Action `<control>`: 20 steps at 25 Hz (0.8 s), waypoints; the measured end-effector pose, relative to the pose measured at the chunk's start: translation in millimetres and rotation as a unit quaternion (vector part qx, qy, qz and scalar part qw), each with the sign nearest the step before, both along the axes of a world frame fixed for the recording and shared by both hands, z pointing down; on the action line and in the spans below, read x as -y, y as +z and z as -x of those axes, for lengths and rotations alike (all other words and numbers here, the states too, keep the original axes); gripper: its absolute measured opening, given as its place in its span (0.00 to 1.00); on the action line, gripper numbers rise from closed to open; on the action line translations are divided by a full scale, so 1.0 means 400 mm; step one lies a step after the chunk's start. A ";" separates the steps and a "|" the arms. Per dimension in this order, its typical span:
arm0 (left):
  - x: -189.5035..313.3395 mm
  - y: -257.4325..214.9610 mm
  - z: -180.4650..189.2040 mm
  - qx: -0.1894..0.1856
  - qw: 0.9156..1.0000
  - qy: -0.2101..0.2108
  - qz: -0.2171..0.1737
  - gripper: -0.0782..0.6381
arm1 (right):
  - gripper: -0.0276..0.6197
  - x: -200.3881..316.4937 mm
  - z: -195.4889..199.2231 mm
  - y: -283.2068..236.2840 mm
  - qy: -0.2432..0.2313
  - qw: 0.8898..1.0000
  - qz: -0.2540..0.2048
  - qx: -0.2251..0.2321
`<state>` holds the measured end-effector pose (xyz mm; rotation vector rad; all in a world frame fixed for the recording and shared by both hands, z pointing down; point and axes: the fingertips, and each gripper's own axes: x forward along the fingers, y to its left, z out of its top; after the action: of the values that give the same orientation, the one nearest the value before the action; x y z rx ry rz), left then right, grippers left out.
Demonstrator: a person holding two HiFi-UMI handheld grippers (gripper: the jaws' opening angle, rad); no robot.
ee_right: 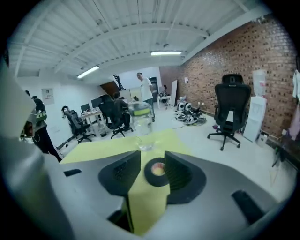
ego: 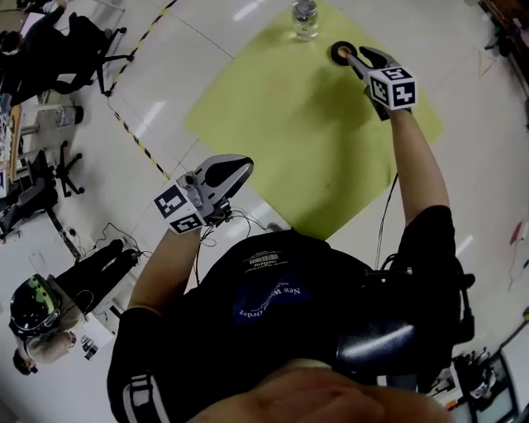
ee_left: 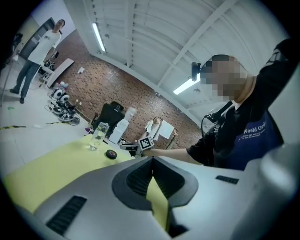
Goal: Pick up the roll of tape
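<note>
Tape roll [ego: 341, 53] lies flat on our big yellow-green mat [ego: 281, 124], which is spread out on the white floor [ego: 207, 49]. Our left gripper [ee_left: 151, 160] is by the mat's near edge, pinched closed with nothing in it. Our right gripper [ee_right: 151, 159] is spread apart at the far end. A clear bottle [ego: 304, 18] stands close by. The little black tape roll sits between the right jaws, nearer the right one.

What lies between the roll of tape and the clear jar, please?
Just bare yellow mat separates the roll of tape from the clear jar, in the head view.
</note>
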<state>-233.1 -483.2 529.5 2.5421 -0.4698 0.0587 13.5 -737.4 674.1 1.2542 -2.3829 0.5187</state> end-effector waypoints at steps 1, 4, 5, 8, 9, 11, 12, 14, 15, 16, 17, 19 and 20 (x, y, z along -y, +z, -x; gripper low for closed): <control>0.002 0.016 -0.011 0.001 1.000 0.002 0.007 0.12 | 0.24 0.024 -0.020 0.031 0.007 1.000 0.009 -0.009; 0.008 0.061 -0.033 0.003 1.000 0.006 0.030 0.12 | 0.24 0.082 -0.053 0.109 0.018 0.999 0.039 -0.018; 0.010 0.072 -0.039 0.002 0.999 0.007 0.037 0.12 | 0.27 0.095 -0.057 0.127 0.018 0.999 0.047 -0.017; 0.006 0.094 -0.048 0.001 0.999 0.009 0.050 0.12 | 0.30 0.113 -0.050 0.158 0.014 0.998 0.058 -0.014; 0.003 0.099 -0.048 0.001 0.999 0.009 0.054 0.12 | 0.31 0.115 -0.044 0.166 0.012 0.998 0.061 -0.013; 0.002 0.109 -0.048 0.002 0.998 0.008 0.059 0.12 | 0.31 0.121 -0.035 0.183 0.008 0.998 0.068 -0.017; 0.002 0.113 -0.048 0.002 0.998 0.007 0.061 0.12 | 0.31 0.125 -0.031 0.193 0.005 0.997 0.071 -0.022; 0.002 0.121 -0.046 0.001 0.998 0.004 0.065 0.12 | 0.31 0.133 -0.025 0.213 0.002 0.996 0.080 -0.034; 0.000 0.124 -0.045 0.001 0.998 0.003 0.066 0.12 | 0.31 0.137 -0.023 0.221 0.003 0.996 0.085 -0.040; -0.002 0.128 -0.044 0.001 0.998 0.002 0.068 0.12 | 0.31 0.141 -0.023 0.227 0.004 0.995 0.090 -0.044; -0.004 0.131 -0.043 0.002 0.998 0.002 0.069 0.12 | 0.31 0.144 -0.022 0.230 0.004 0.994 0.096 -0.046; -0.008 0.136 -0.041 0.004 0.998 0.001 0.071 0.12 | 0.29 0.144 -0.016 0.234 -0.001 0.993 0.108 -0.045; -0.009 0.136 -0.040 0.005 0.997 -0.001 0.071 0.12 | 0.25 0.143 -0.013 0.235 -0.005 0.993 0.113 -0.045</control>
<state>-217.2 -479.5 584.0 2.4030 -0.4542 0.1003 18.7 -794.6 768.2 1.1408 -2.1849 0.6921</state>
